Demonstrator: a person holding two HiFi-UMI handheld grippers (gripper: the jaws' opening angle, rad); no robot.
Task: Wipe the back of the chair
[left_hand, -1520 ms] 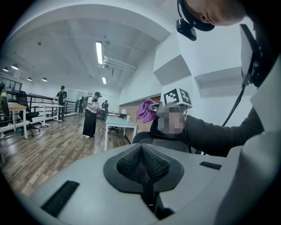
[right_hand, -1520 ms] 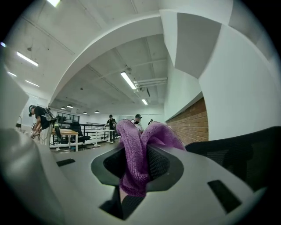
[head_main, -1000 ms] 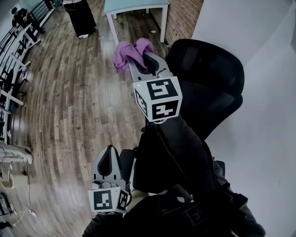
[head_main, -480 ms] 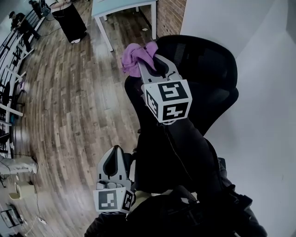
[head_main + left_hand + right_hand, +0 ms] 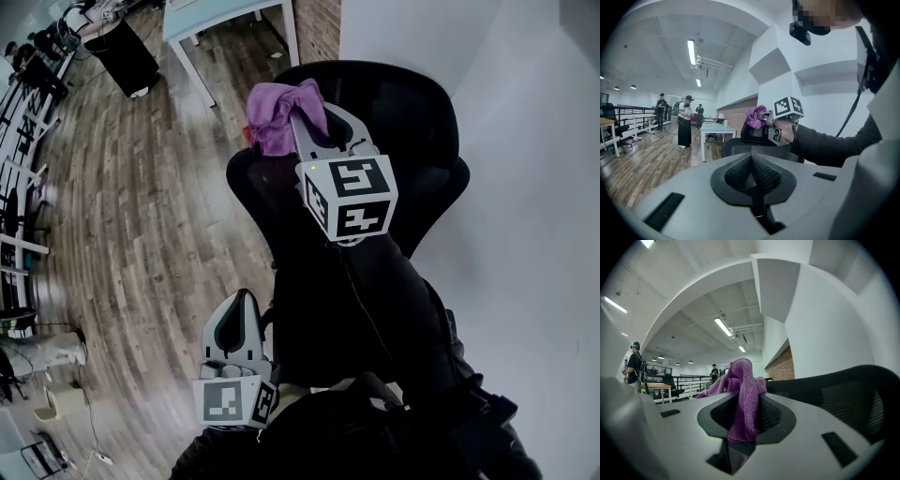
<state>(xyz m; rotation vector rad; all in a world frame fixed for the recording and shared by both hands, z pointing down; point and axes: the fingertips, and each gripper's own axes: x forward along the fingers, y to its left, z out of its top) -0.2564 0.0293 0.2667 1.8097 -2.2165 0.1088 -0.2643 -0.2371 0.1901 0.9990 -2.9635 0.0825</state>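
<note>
Here, right tool (image 5: pixel 302 111): jaws clamped on a purple cloth (image 5: pixel 275 114). A tail of it is pinched between the pads and the rest bunches out past the tips.
Left tool (image 5: pixel 238 305): jaws pressed together with nothing between them. It is held low against the person's dark clothing, well apart from the chair back.
Chair back (image 5: pixel 408 108): black mesh with a curved top rim, seen from above and behind.
Cloth position: at the upper left rim of the chair back in the head view. The left gripper view shows it right at the top of the backrest; touching or just above, cannot tell.
Edges: a white wall (image 5: pixel 525 206) runs close along the chair's right side, and a brick pillar (image 5: pixel 317 17) stands near, beyond the top rim.
Open room: bare wood floor (image 5: pixel 141 187) lies left of the chair. A pale table (image 5: pixel 211 11) and bystanders (image 5: pixel 686 123) are well apart.
Change: a second ago the cloth hung over the floor, left of the chair back. Half a second ago it was at the rim's corner, and now it overlaps the rim.
Left tool, change: much the same spot, closed as before.
</note>
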